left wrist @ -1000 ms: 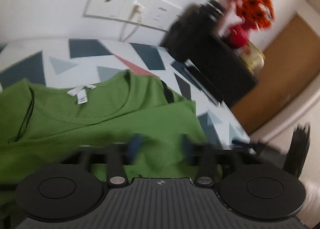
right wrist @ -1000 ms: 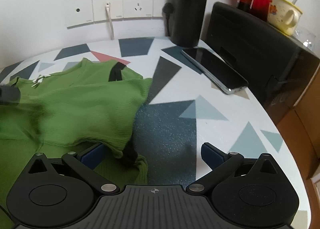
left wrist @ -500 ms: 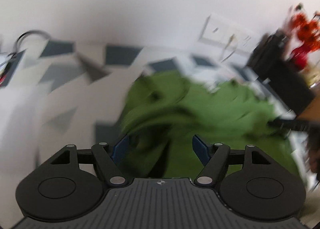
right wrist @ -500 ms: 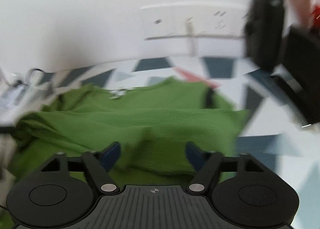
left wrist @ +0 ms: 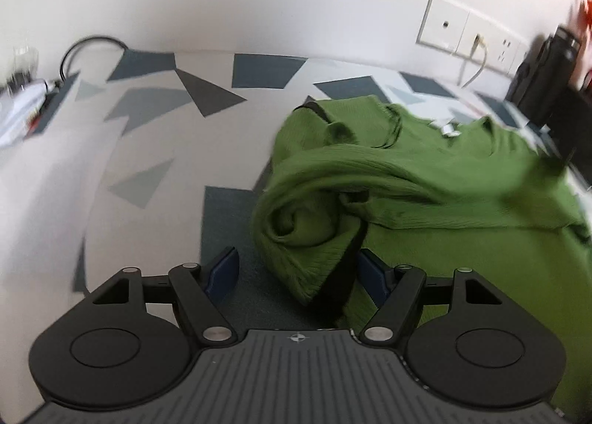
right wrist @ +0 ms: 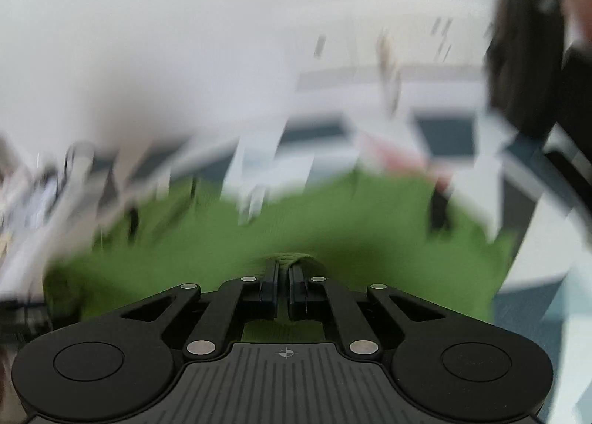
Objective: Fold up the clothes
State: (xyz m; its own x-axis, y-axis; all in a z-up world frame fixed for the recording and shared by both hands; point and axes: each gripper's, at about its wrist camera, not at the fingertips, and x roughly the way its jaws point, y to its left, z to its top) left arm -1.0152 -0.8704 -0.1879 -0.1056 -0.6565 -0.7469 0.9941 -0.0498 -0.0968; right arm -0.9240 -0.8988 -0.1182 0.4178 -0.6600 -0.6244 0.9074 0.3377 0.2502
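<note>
Right wrist view: the right tool [right wrist: 283,277] is clamped on a fold of the green top [right wrist: 370,239], likely to lift it. The left tool [left wrist: 298,272] stands apart, straddling its bunched sleeve [left wrist: 307,235] on the desk [left wrist: 148,150].

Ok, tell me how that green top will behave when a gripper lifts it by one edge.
Likely floppy: the green ribbed top already lies in rolled, bunched folds on the patterned table. Probably light, since a fold sits pinched in the shut right gripper. It would likely sag and drag rather than hold its shape; the open left gripper straddles a loose edge.
</note>
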